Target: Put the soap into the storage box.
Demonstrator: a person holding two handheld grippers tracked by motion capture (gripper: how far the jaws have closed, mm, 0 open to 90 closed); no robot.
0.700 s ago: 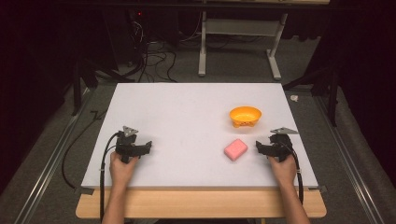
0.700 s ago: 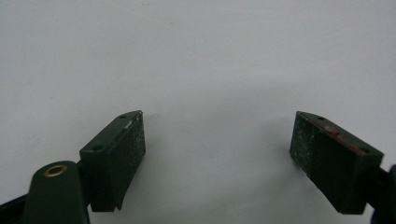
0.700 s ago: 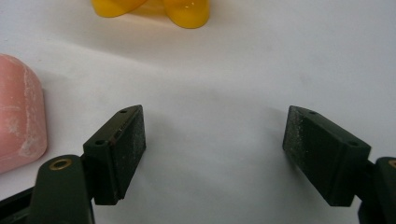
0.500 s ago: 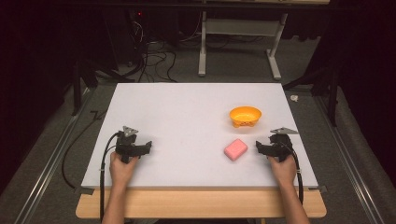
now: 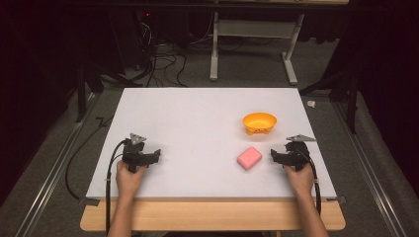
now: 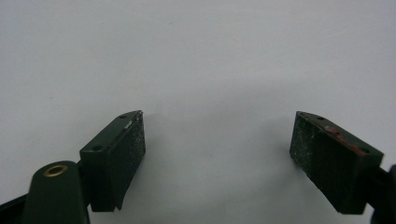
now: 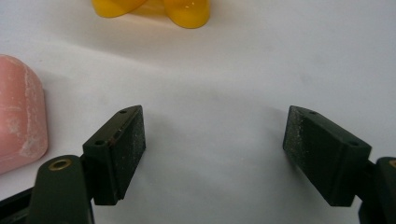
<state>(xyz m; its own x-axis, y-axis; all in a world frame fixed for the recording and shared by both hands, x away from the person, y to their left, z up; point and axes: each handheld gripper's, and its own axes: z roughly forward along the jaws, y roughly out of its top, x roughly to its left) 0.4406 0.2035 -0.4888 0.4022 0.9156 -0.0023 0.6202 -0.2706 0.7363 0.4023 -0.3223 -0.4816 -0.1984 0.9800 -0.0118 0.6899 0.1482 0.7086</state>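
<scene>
A pink soap-like block (image 5: 249, 158) lies on the white table (image 5: 197, 113), right of centre. An orange bowl (image 5: 259, 122) stands just behind it. My right gripper (image 5: 274, 156) rests on the table right of the block, jaws pointing left toward it and apart from it. In the right gripper view this gripper (image 7: 215, 135) is open and empty, with the pink block (image 7: 18, 116) at the left edge and the bowl's feet (image 7: 154, 9) at the top. My left gripper (image 5: 156, 154) rests at the front left, open (image 6: 217, 140) over bare table.
The table's wooden front edge (image 5: 212, 217) runs below the hands. Cables trail from each gripper off the front. A desk frame (image 5: 252, 44) and loose cables (image 5: 158, 54) stand on the floor behind the table.
</scene>
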